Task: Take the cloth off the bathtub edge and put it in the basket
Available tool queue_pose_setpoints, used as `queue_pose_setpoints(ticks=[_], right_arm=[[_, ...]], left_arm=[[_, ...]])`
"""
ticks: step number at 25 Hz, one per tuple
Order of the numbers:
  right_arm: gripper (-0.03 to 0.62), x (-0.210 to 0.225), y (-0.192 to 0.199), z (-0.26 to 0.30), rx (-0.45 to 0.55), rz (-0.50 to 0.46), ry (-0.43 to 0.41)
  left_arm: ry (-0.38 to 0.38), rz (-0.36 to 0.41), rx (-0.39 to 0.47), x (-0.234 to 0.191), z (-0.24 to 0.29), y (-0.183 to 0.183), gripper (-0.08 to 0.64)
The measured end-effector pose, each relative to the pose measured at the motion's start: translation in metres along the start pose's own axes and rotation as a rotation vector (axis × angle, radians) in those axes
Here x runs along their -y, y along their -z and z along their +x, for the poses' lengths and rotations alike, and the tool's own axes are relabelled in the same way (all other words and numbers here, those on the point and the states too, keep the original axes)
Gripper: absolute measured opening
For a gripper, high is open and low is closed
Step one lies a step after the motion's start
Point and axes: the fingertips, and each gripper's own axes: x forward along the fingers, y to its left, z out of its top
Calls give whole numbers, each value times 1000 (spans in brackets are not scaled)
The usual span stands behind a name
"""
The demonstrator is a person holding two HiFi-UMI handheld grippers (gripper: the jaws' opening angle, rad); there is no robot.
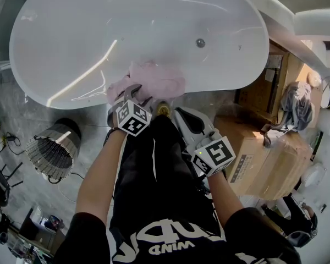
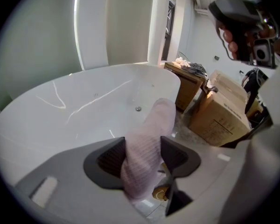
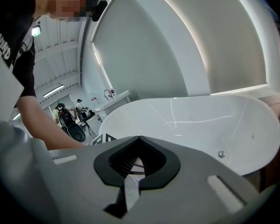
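The left gripper point(image 2: 142, 155) was clenched on the pink cloth point(image 2: 148, 129) draped over the bathtub point(image 1: 99, 37) edge, the right gripper point(image 3: 137, 160) at its 4 o'clock was pinched shut and empty, and the wire basket point(image 1: 54, 149) stood at the cloth's 8 o'clock.

The floor point(image 1: 8, 114) was grey, veined stone, and brown cardboard boxes point(image 1: 269, 158) stood on it at the right (one with a grey garment point(image 1: 298, 108) heaped on top). Behind rose a pale wall panel point(image 3: 144, 55) edged by a strip of light point(image 2: 77, 31), with a white column point(image 2: 157, 27) and a dark-framed window point(image 2: 171, 29) beside it.
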Motion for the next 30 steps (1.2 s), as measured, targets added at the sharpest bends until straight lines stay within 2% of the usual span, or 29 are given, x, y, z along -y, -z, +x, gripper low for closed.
queue_pose_setpoints(ticks=[3,5,8,10,21,30], right_arm=[[5,-1,1,-1,1,1,-7],[5,-1,2,-1,4,1,-10],[5,0,5,-4,7,9,-12],[5,0,6,-5,4,10,-14],[5,4,-1,-15,1,-5,-8],[5,1,-30,-29,22,-44,-15]], left_arm=[[-16,-1,1,2,-1,-2,201],[-18,-17,3,2,-3,-4,150],[8,-53,2,9,-6,-6,67],[25,-84,1,13,-7,-5,48],[37,-251,43,13,-22,-9,31],[47,-318,111,20,-73,-26,29]])
